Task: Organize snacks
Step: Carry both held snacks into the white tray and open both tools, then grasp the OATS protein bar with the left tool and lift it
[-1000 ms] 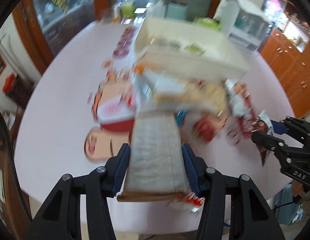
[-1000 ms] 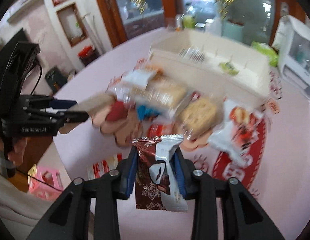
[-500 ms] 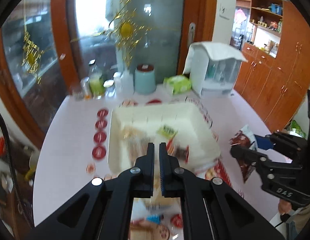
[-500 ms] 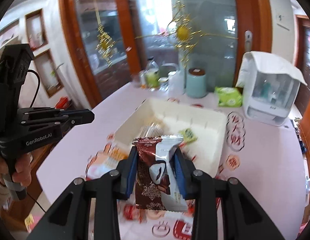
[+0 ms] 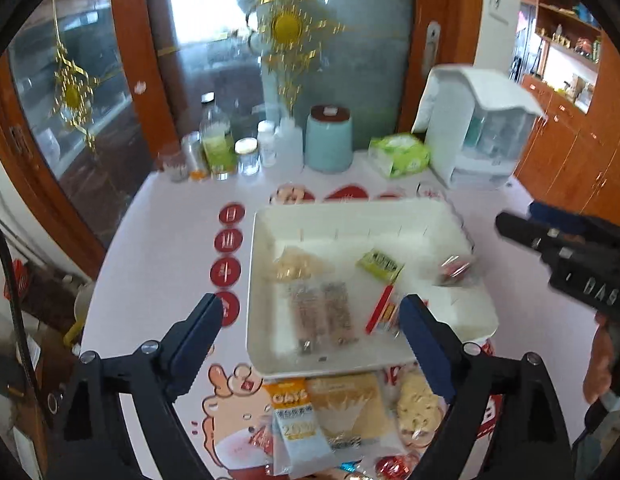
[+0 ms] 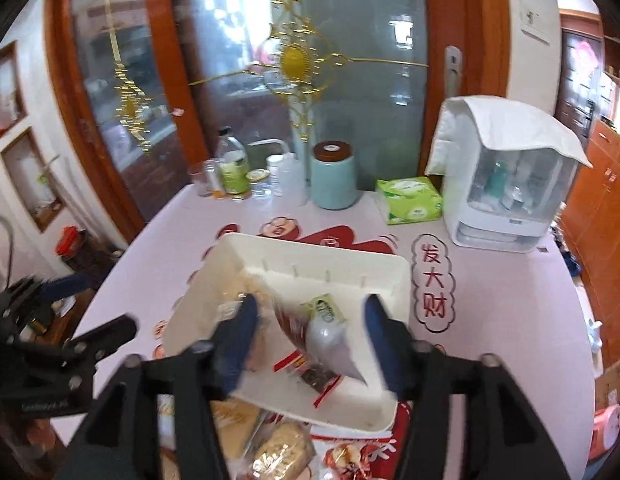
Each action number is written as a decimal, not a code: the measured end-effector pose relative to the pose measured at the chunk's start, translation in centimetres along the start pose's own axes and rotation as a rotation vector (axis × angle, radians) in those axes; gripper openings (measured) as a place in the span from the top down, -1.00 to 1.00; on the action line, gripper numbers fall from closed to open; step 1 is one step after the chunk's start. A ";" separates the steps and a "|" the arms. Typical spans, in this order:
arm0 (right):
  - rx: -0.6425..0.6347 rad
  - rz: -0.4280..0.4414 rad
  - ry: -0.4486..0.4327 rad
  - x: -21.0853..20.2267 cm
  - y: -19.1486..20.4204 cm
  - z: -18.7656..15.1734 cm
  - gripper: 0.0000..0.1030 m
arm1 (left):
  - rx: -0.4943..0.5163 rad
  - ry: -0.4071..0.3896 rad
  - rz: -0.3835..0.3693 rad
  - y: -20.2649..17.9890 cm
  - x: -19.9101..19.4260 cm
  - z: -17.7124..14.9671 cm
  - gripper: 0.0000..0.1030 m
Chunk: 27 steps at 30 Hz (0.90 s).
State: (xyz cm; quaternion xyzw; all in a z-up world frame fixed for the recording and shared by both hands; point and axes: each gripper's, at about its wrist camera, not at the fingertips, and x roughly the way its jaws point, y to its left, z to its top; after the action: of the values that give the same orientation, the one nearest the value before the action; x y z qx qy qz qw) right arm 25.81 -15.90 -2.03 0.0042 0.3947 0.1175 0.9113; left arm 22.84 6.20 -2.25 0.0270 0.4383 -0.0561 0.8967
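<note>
A white bin (image 5: 265, 344) (image 6: 394, 276) sits mid-table and holds several snack packs: a long clear cracker pack (image 5: 322, 314), a green pack (image 5: 380, 264), a red strip pack (image 5: 380, 310). My left gripper (image 5: 310, 316) is open and empty above the bin's near edge. My right gripper (image 6: 310, 336) is open over the bin; a brown-and-silver snack pack (image 6: 322, 340) is blurred between its fingers, falling free into the bin. It shows blurred in the left wrist view (image 5: 454, 268). More snacks (image 5: 334, 416) lie on the table in front of the bin.
At the table's back stand bottles and jars (image 5: 217, 148), a teal canister (image 5: 329, 140), a green tissue pack (image 5: 398, 154) and a white covered appliance (image 5: 482, 128). Wooden cabinets (image 5: 582, 152) are at the right. Glass doors are behind.
Both grippers lifted from the snack pile to the bin. The left one let go of its cracker pack and stands open. The right one has just opened and released the brown-and-silver pack.
</note>
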 end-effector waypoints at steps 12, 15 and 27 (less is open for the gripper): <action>0.059 0.001 0.067 2.7 -0.5 -2.8 -0.29 | -0.071 0.171 0.022 1.4 6.1 -4.1 -0.73; 0.059 -0.012 0.070 2.6 -0.7 -3.6 -0.29 | -0.082 0.196 0.030 1.4 7.0 -4.9 -0.73; 0.130 -0.036 0.117 2.7 -1.4 -8.3 -0.29 | -0.115 0.335 0.072 1.3 10.7 -10.6 -0.73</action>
State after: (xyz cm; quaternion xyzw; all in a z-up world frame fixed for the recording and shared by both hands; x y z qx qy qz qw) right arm 21.92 -17.41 -9.83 0.0496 0.4541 0.0755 0.8863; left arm 21.20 7.70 -17.20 0.0002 0.5827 0.0065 0.8127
